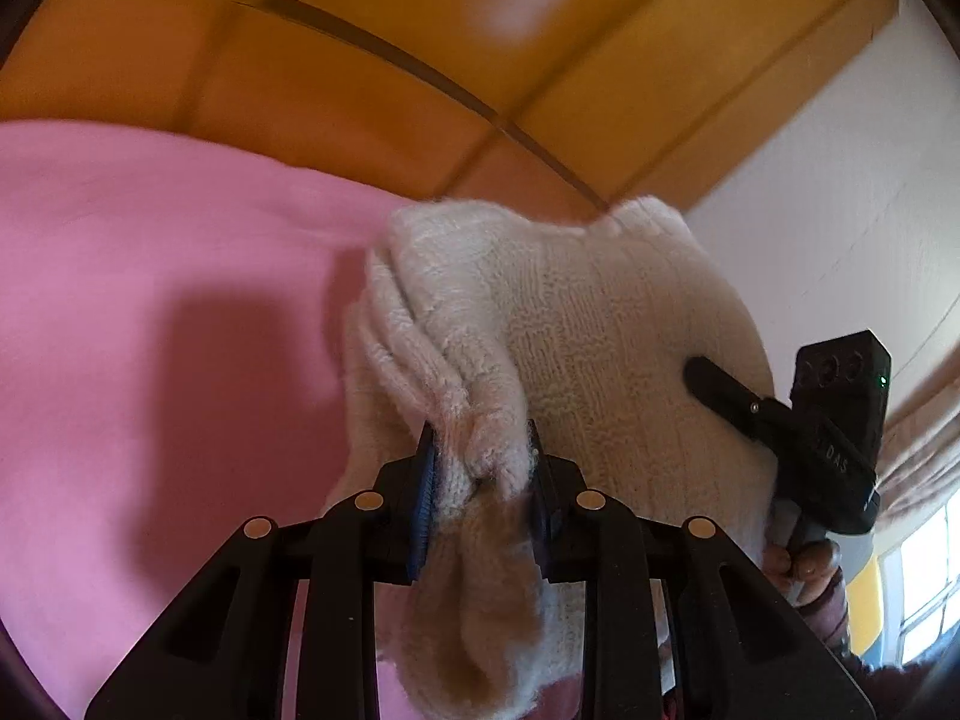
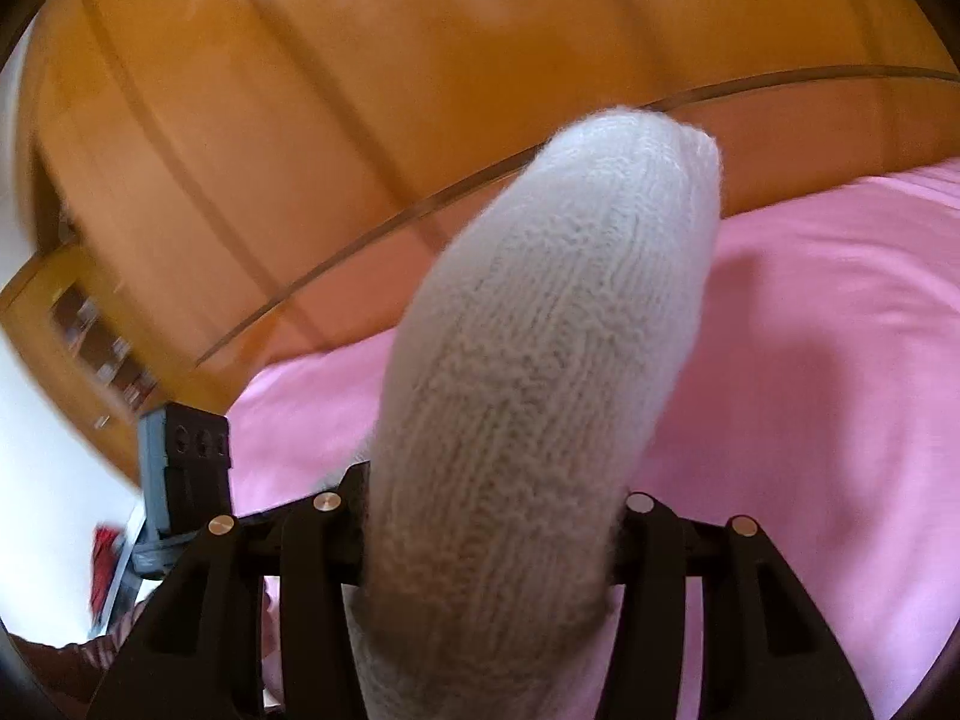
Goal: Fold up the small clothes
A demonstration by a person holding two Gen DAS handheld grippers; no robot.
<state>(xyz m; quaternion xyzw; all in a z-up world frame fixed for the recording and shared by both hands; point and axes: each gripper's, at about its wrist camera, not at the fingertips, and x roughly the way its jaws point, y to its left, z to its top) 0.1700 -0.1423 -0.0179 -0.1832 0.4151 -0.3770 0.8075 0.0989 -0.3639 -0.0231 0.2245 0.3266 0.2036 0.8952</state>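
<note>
A cream knitted garment (image 1: 588, 324) hangs in the air above a pink sheet (image 1: 150, 300). My left gripper (image 1: 483, 480) is shut on a bunched edge of the knit between its blue pads. The right gripper (image 1: 720, 387) shows at the right of the left wrist view, its fingers against the same knit. In the right wrist view the knit (image 2: 540, 360) drapes over my right gripper (image 2: 492, 516) and hides its fingertips; the fabric sits between the fingers.
A wooden headboard or wardrobe (image 1: 420, 60) stands behind the bed. A white wall (image 1: 840, 210) and a window (image 1: 924, 588) are to the right. The left gripper's camera body (image 2: 186, 480) shows at the lower left of the right wrist view.
</note>
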